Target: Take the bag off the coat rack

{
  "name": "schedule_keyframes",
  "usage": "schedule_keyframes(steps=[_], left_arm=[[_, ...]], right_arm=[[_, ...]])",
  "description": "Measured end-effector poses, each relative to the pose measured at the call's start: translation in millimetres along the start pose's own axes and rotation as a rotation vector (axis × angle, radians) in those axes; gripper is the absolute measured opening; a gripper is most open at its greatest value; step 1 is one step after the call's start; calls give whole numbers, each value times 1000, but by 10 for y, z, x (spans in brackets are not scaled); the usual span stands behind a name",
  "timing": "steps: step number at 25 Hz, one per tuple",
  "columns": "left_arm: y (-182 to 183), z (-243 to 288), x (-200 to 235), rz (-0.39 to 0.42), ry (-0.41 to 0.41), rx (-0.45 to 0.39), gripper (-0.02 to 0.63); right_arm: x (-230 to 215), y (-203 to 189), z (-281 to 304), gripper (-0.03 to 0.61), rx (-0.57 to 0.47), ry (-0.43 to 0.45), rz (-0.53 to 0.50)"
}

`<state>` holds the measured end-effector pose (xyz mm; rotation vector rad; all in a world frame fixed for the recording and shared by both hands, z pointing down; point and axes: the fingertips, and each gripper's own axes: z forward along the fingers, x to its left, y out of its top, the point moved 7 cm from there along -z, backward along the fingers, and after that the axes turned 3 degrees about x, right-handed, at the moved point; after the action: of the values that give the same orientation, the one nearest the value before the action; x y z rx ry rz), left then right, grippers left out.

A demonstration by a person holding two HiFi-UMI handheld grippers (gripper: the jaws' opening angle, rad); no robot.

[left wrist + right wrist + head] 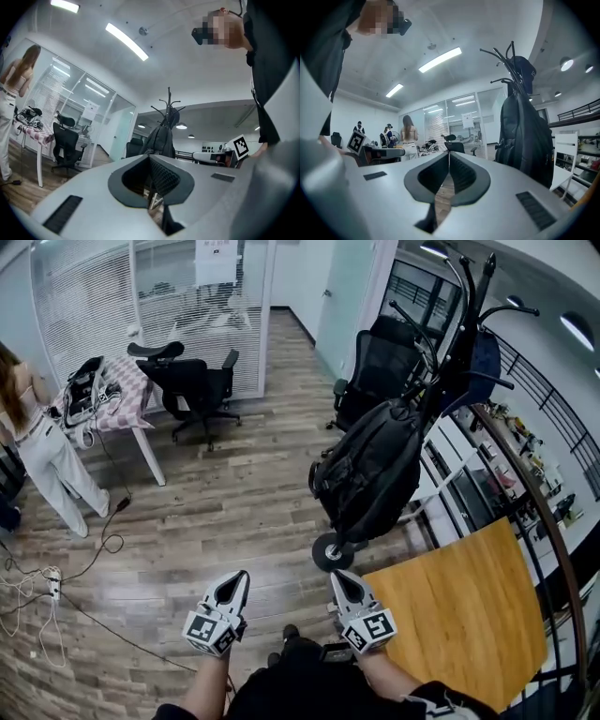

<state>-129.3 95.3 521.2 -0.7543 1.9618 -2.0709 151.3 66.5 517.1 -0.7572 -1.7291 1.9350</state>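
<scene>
A black backpack [375,465] hangs from a black coat rack [466,306] whose round foot [333,551] stands on the wood floor. The backpack [159,138] shows small and far in the left gripper view, and the same backpack [524,136] looms larger at the right of the right gripper view. My left gripper [232,589] and right gripper [345,585] are held side by side low in the head view, short of the rack. Both are shut with nothing between the jaws.
An orange-brown table [464,615] lies to the right of the rack foot. Black office chairs [192,385] stand by a glass partition. A person [37,442] stands at a cluttered table [108,395] on the left. Cables [56,587] trail across the floor. A railing [553,409] runs along the right.
</scene>
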Motion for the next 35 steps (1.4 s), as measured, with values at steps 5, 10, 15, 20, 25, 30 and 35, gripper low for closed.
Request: schedule_keyframes(steps=[5, 10, 15, 20, 25, 30, 35], left_arm=[[65, 323, 374, -1, 0, 1, 15], [92, 640, 787, -7, 16, 26, 15], [305, 1173, 1181, 11, 3, 43, 15], [476, 1717, 1609, 50, -30, 53, 15], [588, 2301, 1901, 61, -101, 61, 15], [685, 2790, 2072, 56, -209, 65, 15], [746, 3359, 2286, 27, -316, 62, 15]], right_arm=[[-144, 3, 429, 32, -7, -3, 11], [-330, 15, 1013, 32, -12, 20, 21], [-575, 233, 1678, 32, -27, 61, -8], [-737, 325, 2410, 32, -38, 101, -13], [-909, 453, 2793, 32, -85, 113, -36], [-1120, 500, 2841, 32, -90, 7, -30], [-1385, 481, 2924, 32, -72, -145, -24]])
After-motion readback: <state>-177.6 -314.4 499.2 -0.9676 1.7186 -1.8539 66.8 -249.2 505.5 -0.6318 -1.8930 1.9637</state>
